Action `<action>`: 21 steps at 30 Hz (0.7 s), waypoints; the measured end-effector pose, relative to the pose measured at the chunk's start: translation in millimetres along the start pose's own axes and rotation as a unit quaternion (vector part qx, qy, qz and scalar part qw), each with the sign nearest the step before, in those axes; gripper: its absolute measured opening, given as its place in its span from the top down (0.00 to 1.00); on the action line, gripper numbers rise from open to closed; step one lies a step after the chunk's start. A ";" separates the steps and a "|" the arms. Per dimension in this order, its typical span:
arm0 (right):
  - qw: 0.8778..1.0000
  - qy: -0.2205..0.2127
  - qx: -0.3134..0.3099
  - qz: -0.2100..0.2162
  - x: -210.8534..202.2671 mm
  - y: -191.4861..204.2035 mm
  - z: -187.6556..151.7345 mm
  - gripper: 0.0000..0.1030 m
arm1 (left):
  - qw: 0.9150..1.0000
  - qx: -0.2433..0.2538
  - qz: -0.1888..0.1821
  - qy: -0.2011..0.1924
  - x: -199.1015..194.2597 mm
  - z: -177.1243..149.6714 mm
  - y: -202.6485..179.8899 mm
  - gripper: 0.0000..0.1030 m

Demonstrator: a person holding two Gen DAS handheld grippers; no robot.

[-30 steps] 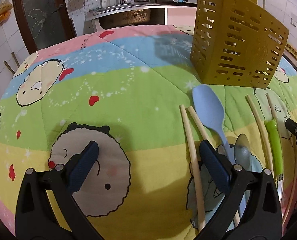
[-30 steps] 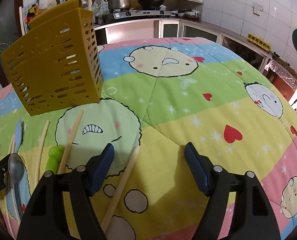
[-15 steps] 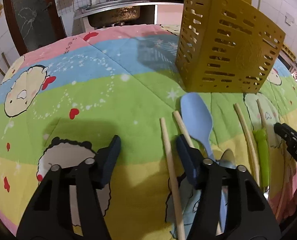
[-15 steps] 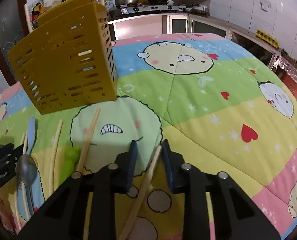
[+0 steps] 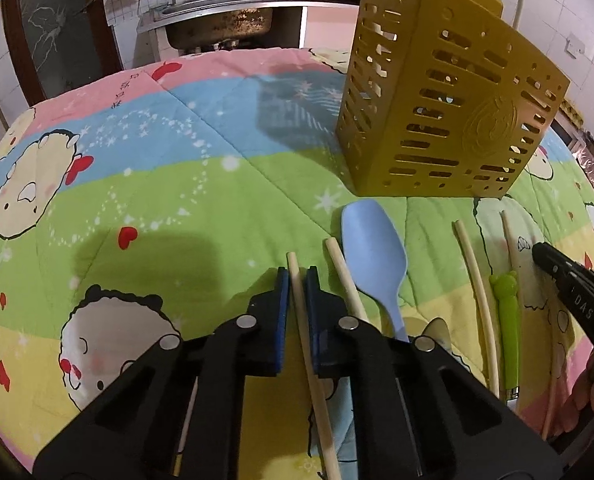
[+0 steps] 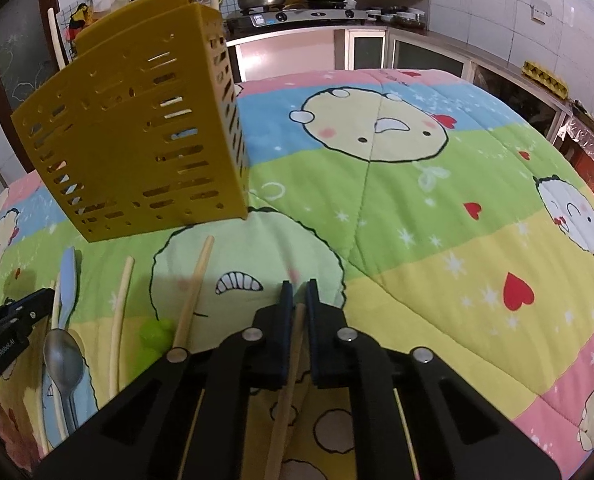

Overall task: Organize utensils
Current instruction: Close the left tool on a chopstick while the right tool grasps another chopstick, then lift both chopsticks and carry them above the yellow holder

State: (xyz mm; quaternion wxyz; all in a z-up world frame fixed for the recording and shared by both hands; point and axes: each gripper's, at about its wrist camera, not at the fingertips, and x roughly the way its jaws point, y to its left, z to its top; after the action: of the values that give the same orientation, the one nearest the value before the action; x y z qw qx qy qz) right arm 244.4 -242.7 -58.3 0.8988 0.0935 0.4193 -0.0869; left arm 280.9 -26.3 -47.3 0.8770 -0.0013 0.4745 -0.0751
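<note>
On the cartoon quilt point(image 5: 201, 200), both grippers are clamped on chopsticks, one each. L gripper point(image 5: 297, 276): jaws have just been closing and now pinch the leftmost wooden chopstick point(image 5: 299, 300) close to its far tip; stick runs roughly 12-to-6 in the left wrist view, tip poking just past the pads toward 12, tail passing under the gripper body. R gripper point(image 6: 298, 290): jaws likewise just closed, now pinching the rightmost chopstick point(image 6: 287, 392) right at its far end, shaft trailing down toward 6-7 in the right wrist view.

Key relation for next move: yellow slotted holder point(image 5: 449, 120) stands upright beyond the row of utensils, at approx 1 o'clock from the L gripper and 10-11 o'clock from the R one point(image 6: 137, 140). So it sits between the two hands and ahead of both; neither looks clearly nearer. Each stick's long axis lies near flat along its gripper's pointing line, so prob. needs lifting and tipping upright before dropping in from the top.

Still lying loose btw the grippers: a second chopstick point(image 5: 345, 276), blue spoon point(image 5: 373, 256), metal spoon point(image 6: 63, 360), pale chopstick point(image 5: 477, 292), green-handled utensil point(image 5: 507, 320), another chopstick point(image 6: 193, 292).
</note>
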 end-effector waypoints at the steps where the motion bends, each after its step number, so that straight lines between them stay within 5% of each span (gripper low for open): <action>1: 1.000 -0.002 0.000 0.003 -1.0 -0.2 0.5 0.93 | 1.000 -0.001 -0.001 0.000 1.7 1.4 2.4 0.94; 9: 1.000 -0.026 -0.006 0.013 -17.0 1.8 2.2 0.93 | 1.000 -0.008 -0.004 -0.016 -7.3 -1.1 4.1 0.96; 21: 0.990 -0.137 -0.024 0.026 -82.3 4.8 9.9 0.94 | 0.992 -0.016 0.033 -0.124 -74.6 -3.4 6.3 0.96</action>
State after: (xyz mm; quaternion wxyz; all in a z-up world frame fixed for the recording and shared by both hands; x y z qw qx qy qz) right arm 200.7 -234.1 11.7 0.9516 0.0698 0.2919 -0.0656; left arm 238.7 -10.0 12.4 0.9310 -0.0092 0.3630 -0.0379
